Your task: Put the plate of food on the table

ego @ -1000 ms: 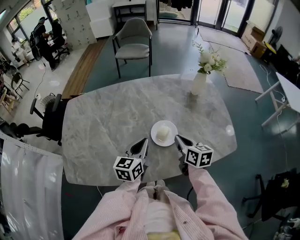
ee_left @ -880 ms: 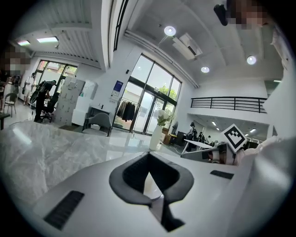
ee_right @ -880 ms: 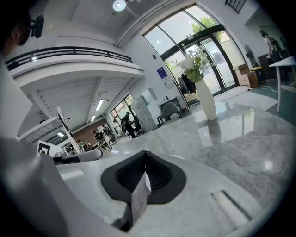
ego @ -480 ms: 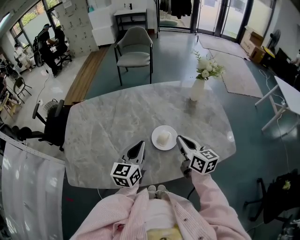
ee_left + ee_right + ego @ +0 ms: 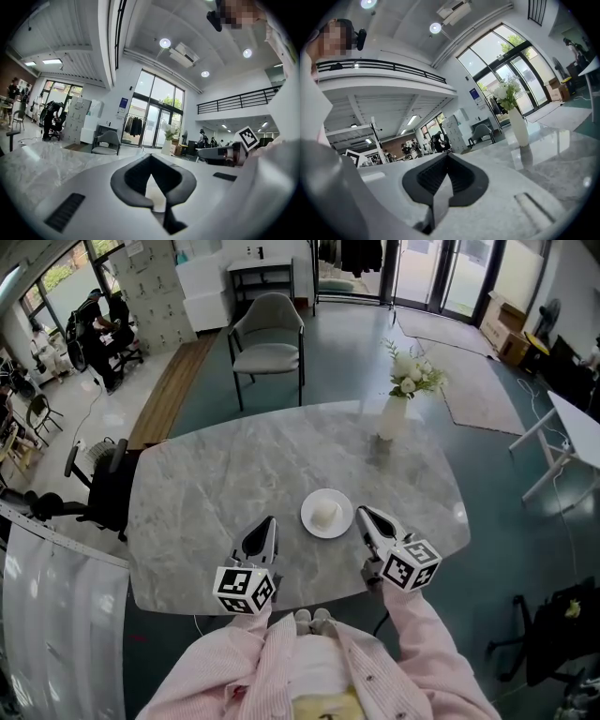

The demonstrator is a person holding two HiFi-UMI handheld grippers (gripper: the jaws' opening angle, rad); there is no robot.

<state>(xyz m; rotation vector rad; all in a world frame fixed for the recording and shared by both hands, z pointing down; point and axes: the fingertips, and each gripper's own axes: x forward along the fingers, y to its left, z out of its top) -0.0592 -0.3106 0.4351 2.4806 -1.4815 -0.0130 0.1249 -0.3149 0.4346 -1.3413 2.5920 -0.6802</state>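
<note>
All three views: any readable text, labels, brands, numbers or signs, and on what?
No readable text anywhere.
Blue wall sign beside the windows: too small to read.
Left gripper and right gripper: their cubes carry black-and-white square marker patterns only, no letters or digits.

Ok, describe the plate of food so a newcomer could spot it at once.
Find the big grey marble table. Toward the person's edge of it lies a small round white plate carrying a pale lump of food. Its only neighbour on the table is a tall white vase of flowers, farther away.
</note>
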